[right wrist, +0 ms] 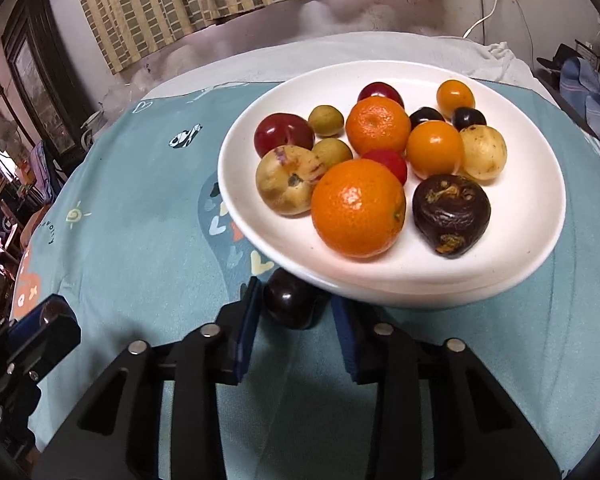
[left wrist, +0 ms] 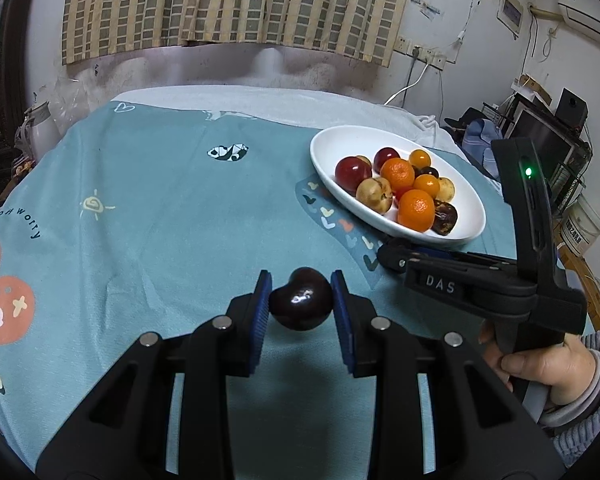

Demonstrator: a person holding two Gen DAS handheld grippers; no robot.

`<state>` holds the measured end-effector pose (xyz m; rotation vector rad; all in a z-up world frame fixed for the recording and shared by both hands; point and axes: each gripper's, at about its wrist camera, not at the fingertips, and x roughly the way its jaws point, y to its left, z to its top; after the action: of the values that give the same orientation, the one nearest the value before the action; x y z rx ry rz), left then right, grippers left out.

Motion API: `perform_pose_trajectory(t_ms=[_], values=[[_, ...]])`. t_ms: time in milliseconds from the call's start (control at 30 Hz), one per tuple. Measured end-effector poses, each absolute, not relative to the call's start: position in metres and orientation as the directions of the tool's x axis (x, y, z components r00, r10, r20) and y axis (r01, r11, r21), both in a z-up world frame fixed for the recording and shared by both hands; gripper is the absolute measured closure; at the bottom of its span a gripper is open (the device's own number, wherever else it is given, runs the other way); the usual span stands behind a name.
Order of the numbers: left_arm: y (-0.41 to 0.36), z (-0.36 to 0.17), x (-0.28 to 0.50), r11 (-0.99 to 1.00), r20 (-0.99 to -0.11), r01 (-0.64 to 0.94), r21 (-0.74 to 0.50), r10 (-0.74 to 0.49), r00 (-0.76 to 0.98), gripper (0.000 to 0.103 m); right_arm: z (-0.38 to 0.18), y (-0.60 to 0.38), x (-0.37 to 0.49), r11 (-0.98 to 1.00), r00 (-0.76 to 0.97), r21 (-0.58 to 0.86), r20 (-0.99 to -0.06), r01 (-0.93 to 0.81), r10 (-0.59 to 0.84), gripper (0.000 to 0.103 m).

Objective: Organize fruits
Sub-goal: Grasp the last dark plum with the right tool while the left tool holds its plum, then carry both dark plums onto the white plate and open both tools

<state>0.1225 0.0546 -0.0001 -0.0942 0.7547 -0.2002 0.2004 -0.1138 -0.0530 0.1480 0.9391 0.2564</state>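
In the left wrist view my left gripper [left wrist: 301, 300] is shut on a glossy dark plum [left wrist: 300, 299], held over the teal cloth [left wrist: 160, 220]. A white oval plate [left wrist: 340, 146] at the right holds mandarins [left wrist: 416, 209], red plums [left wrist: 352, 170], yellowish fruits and a wrinkled dark fruit [left wrist: 445, 216]. In the right wrist view my right gripper [right wrist: 294, 312] is closed around a second dark plum [right wrist: 286, 300], both blue pads against it. That plum sits right at the plate's [right wrist: 540, 240] near rim, which hides its top right. A hand carries the right gripper [left wrist: 392, 256] just in front of the plate.
The teal cloth [right wrist: 140, 240] covers a round table, with a white cloth [left wrist: 240, 98] at its far side by the wall and curtain. Cluttered shelves, a monitor and a bucket [left wrist: 584, 224] stand off the right edge. The left tool's black housing [right wrist: 44, 332] shows at lower left.
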Motion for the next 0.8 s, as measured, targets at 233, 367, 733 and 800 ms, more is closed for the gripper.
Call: perform_pose_trajectory(t_ms=[233, 367, 733, 800], values=[[0.049, -0.013, 0.129, 0.977, -0.700, 0.155, -0.144, -0.212, 0.682, 0.072, -0.050, -0.123, 0.185, 0.935, 0.538, 0.290, -0.764, -0.206, 0.356, 0.073], [0.037, -0.014, 0.123, 0.970, -0.692, 0.198, -0.144, -0.242, 0.680, 0.072, -0.041, -0.140, 0.143, 0.918, 0.554, 0.276, -0.734, -0.285, 0.393, 0.073], [-0.014, -0.001, 0.102, 0.957, -0.664, 0.284, -0.061, -0.252, 0.704, 0.072, -0.008, -0.224, 0.091, 0.888, 0.657, 0.371, -0.603, -0.270, 0.452, 0.073], [-0.021, 0.017, 0.108, 0.956, -0.644, 0.286, -0.062, -0.257, 0.720, 0.072, 0.012, -0.233, 0.093, 0.891, 0.691, 0.364, -0.570, -0.273, 0.445, 0.073]])
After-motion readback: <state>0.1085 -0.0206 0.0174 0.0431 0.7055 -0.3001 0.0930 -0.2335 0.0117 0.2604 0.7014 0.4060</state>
